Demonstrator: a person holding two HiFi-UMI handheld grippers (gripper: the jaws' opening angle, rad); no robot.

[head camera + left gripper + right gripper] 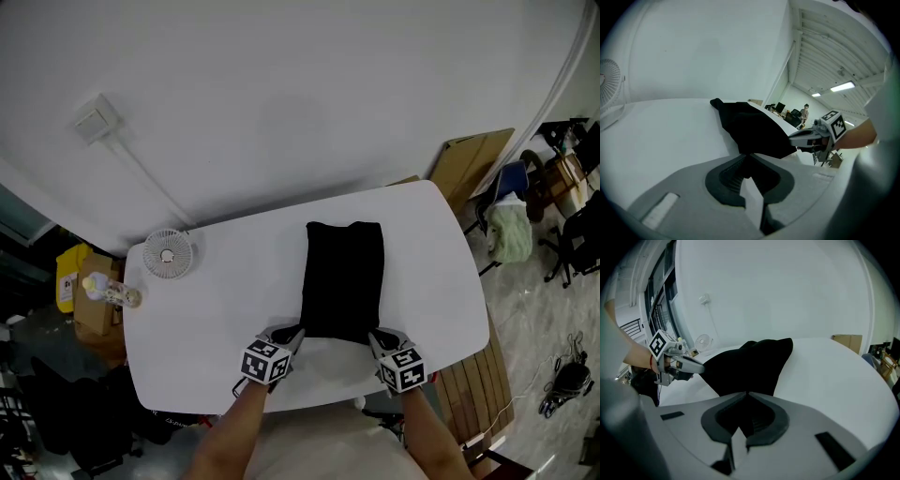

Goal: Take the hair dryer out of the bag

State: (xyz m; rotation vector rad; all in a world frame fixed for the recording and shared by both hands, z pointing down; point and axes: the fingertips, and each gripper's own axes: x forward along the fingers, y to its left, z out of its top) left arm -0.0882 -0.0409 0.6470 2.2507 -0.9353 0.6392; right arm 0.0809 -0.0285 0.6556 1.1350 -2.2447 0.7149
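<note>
A black bag (344, 281) lies flat on the white table (234, 272), its near edge toward me. No hair dryer shows in any view. My left gripper (298, 333) is shut on the bag's near left corner, where the black fabric (750, 131) runs into its closed jaws (747, 153). At the near right corner my right gripper (373, 336) is likewise shut on the bag (750, 364), with its tips together at the fabric edge (746, 392). Each gripper also appears in the other's view: the right gripper (806, 137) and the left gripper (689, 364).
A small white fan (168, 253) stands at the table's far left corner, with a bottle (111, 291) just beyond the left edge. Cardboard (473, 159) leans against the wall at the right. Chairs and clutter sit on the floor at the far right.
</note>
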